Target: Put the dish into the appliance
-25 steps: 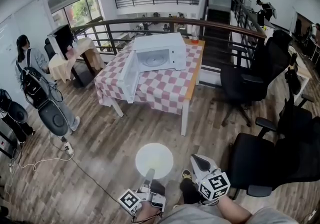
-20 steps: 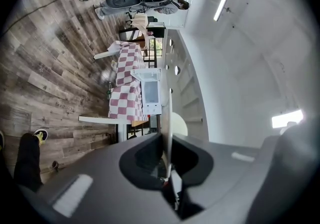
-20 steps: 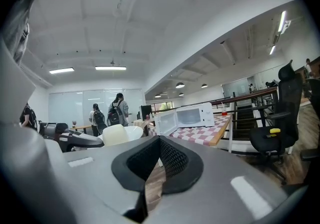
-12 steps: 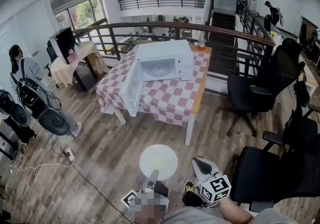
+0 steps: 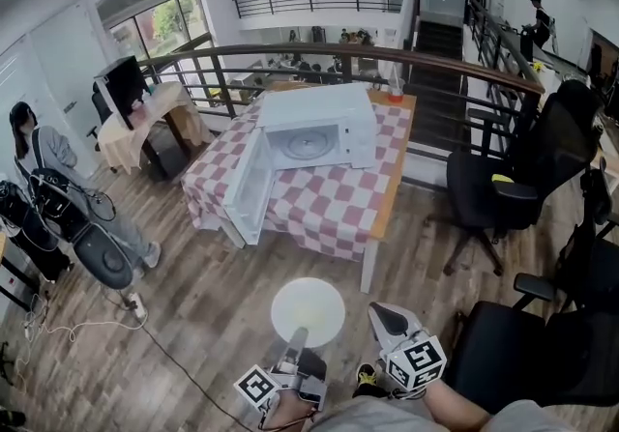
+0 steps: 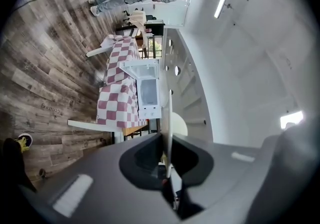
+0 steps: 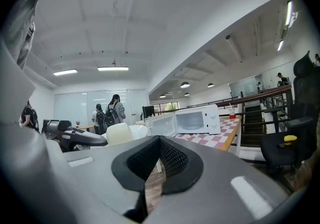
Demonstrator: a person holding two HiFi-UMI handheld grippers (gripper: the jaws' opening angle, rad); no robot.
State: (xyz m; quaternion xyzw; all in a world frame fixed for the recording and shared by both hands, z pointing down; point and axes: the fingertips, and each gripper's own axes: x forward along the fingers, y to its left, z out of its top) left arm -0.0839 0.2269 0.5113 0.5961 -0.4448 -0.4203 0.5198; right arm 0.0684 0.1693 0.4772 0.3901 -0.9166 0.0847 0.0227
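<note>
Head view: left gripper [image 5: 294, 337] pinches the white plate [image 5: 308, 312] edge-on, well short of the microwave [image 5: 314, 126]; it may slip. Right gripper [image 5: 384, 312] closed, empty.

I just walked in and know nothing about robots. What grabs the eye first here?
A white microwave sits with its door swung open on a red-and-white checked tablecloth, mid-room in the head view. Nearer the camera, the left hand-held gripper is clamped on the rim of a white plate above the wooden floor, while the right hand-held gripper beside it holds nothing.
</note>
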